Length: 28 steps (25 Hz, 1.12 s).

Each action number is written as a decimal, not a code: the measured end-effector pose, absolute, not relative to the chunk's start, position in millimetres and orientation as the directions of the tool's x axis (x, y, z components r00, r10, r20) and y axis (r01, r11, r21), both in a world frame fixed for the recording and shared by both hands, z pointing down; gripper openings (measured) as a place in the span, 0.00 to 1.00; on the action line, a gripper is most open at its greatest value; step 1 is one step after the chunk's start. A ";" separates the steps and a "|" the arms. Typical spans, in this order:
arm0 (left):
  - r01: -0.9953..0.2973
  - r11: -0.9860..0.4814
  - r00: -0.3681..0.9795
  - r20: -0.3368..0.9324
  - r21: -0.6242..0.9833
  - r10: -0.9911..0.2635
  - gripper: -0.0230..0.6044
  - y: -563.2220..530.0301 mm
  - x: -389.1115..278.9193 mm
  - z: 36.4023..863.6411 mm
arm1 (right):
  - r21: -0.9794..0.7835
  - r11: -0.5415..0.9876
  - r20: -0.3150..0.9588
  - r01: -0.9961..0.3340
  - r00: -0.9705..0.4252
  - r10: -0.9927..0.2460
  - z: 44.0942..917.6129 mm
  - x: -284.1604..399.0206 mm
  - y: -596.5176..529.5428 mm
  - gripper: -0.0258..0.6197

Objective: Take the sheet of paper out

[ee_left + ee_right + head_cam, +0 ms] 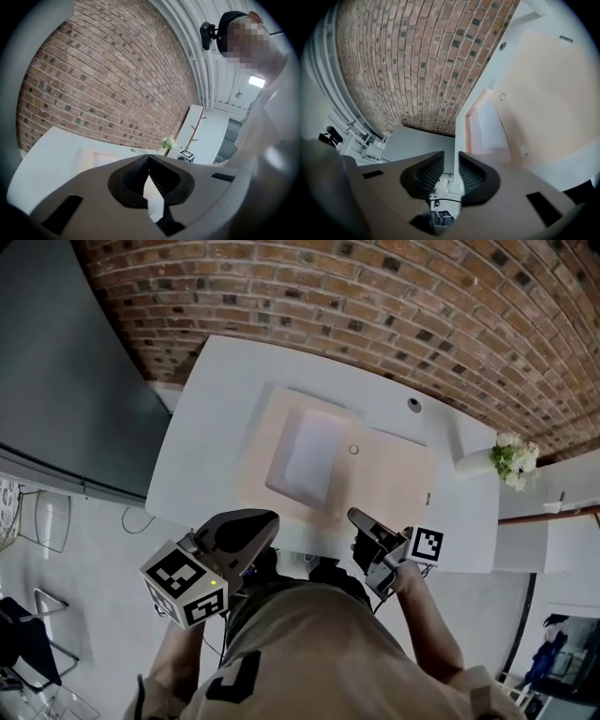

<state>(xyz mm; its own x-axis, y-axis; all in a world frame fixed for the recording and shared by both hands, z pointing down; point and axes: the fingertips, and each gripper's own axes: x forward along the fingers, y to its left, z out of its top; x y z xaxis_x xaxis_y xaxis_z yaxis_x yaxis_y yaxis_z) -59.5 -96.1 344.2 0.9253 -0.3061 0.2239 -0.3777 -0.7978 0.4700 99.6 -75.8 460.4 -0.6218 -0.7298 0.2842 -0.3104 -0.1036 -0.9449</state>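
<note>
— While the left gripper [149, 157] is clenched tip to tip on nothing, how's the right?
— The right gripper [451, 155] stands a crack apart, empty. Both sit low in the head view, at the white table's [211, 427] near edge.
— And the sheet of paper?
— The sheet of paper [311, 457] lies mid-frame on the left half of the open beige folder [398, 479], untouched

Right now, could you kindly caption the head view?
Left tongs and right tongs poised before the folder holding a sheet.
</note>
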 end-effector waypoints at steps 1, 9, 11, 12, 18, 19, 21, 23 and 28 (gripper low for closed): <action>-0.386 -0.794 0.922 0.227 0.470 -0.314 0.06 -97.0 -59.9 345.2 | -0.949 -0.116 0.281 -0.293 -0.621 -0.732 464.7 102.4 -80.2 0.26; -0.458 -0.750 0.889 0.256 0.478 -0.380 0.06 -104.0 -42.3 347.4 | -0.967 -0.183 0.255 -0.177 -0.690 -0.678 509.4 121.7 -105.6 0.55; -0.478 -0.740 0.878 0.274 0.473 -0.392 0.06 -105.0 -38.6 348.7 | -0.966 -0.204 0.257 -0.161 -0.708 -0.658 522.8 125.7 -113.0 0.58; -0.491 -0.732 0.871 0.285 0.472 -0.400 0.06 -105.7 -37.4 350.3 | -0.965 -0.213 0.256 -0.153 -0.718 -0.647 529.0 127.0 -116.8 0.60; -0.534 -0.698 0.845 0.327 0.477 -0.423 0.06 -105.8 -26.2 358.7 | -0.943 -0.250 0.324 -0.218 -0.765 -0.557 566.3 125.4 -132.0 0.62; -0.537 -0.696 0.843 0.329 0.477 -0.426 0.06 -105.8 -24.9 358.6 | -0.940 -0.253 0.332 -0.227 -0.773 -0.540 570.6 122.8 -133.2 0.62; -0.543 -0.692 0.839 0.328 0.476 -0.434 0.06 -106.3 -23.5 357.5 | -0.935 -0.255 0.346 -0.247 -0.794 -0.499 577.0 114.4 -133.7 0.62; -0.549 -0.688 0.836 0.327 0.474 -0.441 0.06 -107.3 -23.8 357.5 | -0.928 -0.263 0.360 -0.262 -0.808 -0.465 581.8 106.8 -132.9 0.62; -0.566 -0.668 0.824 0.334 0.483 -0.457 0.06 -110.3 -32.0 361.1 | -0.919 -0.283 0.378 -0.273 -0.813 -0.443 594.0 100.3 -133.2 0.62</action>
